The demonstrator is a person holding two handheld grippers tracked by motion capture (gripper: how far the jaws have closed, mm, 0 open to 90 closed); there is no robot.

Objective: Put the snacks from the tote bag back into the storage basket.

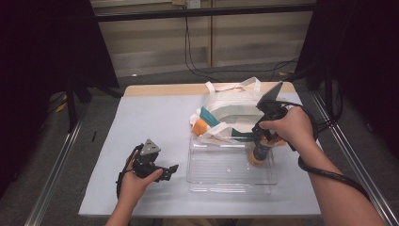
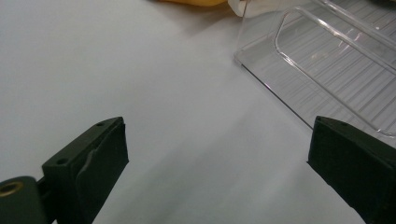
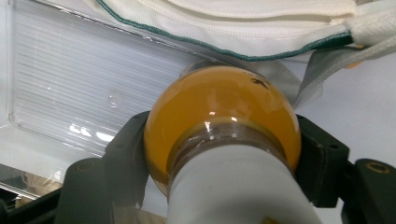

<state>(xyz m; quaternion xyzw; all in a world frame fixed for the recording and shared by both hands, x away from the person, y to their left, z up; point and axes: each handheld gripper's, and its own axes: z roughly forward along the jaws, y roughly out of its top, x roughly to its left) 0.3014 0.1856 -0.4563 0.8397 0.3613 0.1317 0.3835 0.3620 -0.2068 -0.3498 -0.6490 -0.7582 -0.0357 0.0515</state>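
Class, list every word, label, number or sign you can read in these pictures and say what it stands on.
No readable text anywhere.
Orange-filled clear bottle with a white label, gripped by the right tongs: one small dark mark on its shoulder, too blurred to read.
White cloth bag with green and orange trim: no lettering visible.
Clear ribbed plastic tray: no lettering visible.

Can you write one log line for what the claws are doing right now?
right claw: shut on orange bottle | over clear tray | left claw: open
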